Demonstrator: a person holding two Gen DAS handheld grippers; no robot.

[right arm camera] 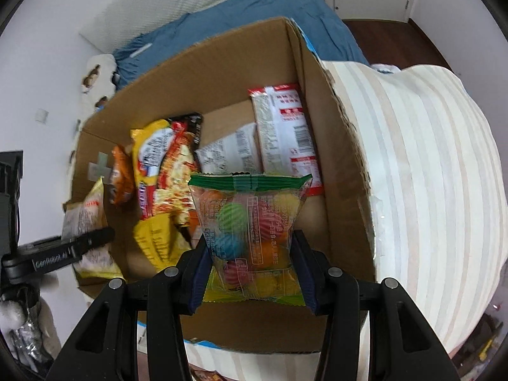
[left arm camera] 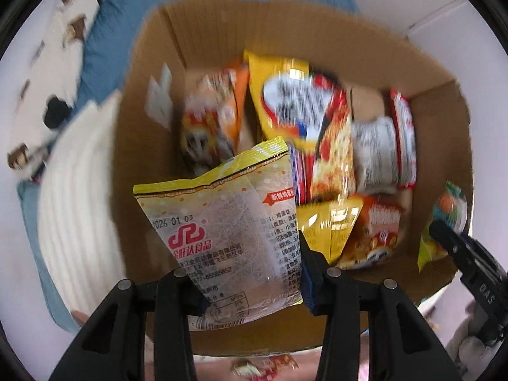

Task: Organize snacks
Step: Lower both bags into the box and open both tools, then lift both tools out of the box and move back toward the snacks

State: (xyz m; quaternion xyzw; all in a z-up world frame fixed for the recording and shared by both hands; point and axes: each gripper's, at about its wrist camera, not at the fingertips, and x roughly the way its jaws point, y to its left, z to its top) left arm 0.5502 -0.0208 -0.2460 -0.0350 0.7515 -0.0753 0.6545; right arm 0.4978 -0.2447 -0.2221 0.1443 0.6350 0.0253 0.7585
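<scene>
Several packets already lie in the cardboard box; two remain: the left hand-held gripper grips the yellow packet, the right hand-held gripper the candy bag.

My left gripper: black plastic, triangular cut-outs, four round grey pins, blue ribbed pads inside the fingers. My right gripper: identical build; white "GenRobot.AI" lettering shows on the left unit's side from there.

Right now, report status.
Left gripper shut on yellow packet. Right gripper shut on candy bag. Both over box; nothing blocking.
</scene>
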